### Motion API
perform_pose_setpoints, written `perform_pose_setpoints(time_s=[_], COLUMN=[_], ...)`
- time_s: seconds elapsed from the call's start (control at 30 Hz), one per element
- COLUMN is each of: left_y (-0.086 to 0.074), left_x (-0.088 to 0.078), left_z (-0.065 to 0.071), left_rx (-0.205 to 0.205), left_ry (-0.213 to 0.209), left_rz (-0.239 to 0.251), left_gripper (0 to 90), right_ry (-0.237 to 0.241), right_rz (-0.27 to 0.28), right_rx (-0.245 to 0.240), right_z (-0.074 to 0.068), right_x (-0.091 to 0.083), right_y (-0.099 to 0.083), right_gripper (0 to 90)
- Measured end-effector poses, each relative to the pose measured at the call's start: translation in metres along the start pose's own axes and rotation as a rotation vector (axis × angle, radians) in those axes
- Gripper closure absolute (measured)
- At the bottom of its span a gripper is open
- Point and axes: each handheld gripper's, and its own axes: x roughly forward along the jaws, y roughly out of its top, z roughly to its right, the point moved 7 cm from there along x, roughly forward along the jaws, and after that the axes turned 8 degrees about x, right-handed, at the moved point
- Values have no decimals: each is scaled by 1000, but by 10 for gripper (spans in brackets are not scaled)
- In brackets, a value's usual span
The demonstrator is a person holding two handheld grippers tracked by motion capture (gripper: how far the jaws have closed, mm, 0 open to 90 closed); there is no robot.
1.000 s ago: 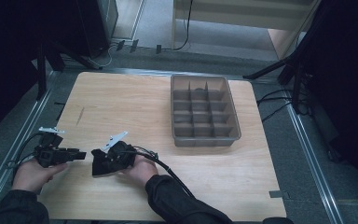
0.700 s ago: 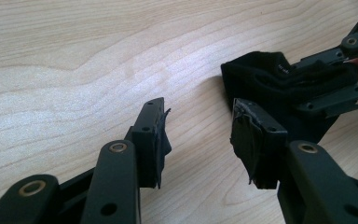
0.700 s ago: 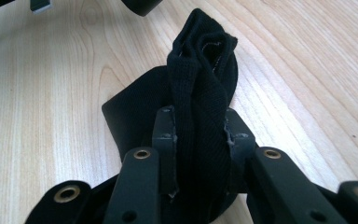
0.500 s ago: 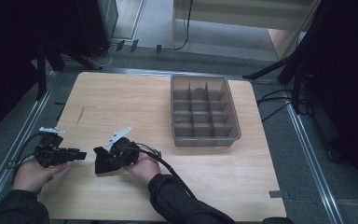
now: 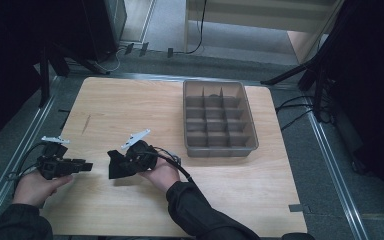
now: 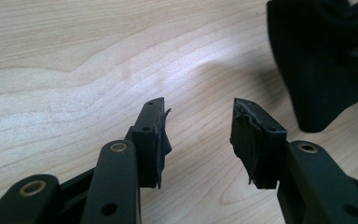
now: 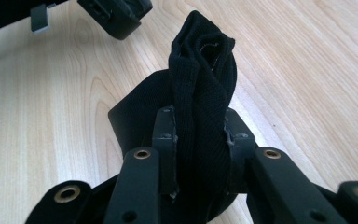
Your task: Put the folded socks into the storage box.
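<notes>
Right gripper (image 5: 114, 167) higher, fingers (image 7: 165, 140) tighter

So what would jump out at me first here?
Probably the black sock, bunched upright between the jaws of the right gripper near the front of the wooden table. The left gripper lies beside it, jaws apart with nothing between them. A grey divided tray sits at the table's far right.
</notes>
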Motion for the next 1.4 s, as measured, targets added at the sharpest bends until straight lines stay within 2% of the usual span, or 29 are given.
perform_pose_setpoints(time_s=[0.8, 1.17, 1.4], left_y=[1, 3, 7], left_x=[2, 5, 9], left_z=[2, 5, 10], left_rx=[13, 20, 49], left_ry=[-3, -2, -11], left_rz=[1, 5, -5], left_gripper=[535, 516, 514], right_ry=[-46, -57, -80], right_rz=[14, 42, 57], right_rx=[4, 31, 41], right_z=[21, 33, 44], right_x=[-43, -66, -82], right_y=[4, 7, 7], right_gripper=[715, 715, 714])
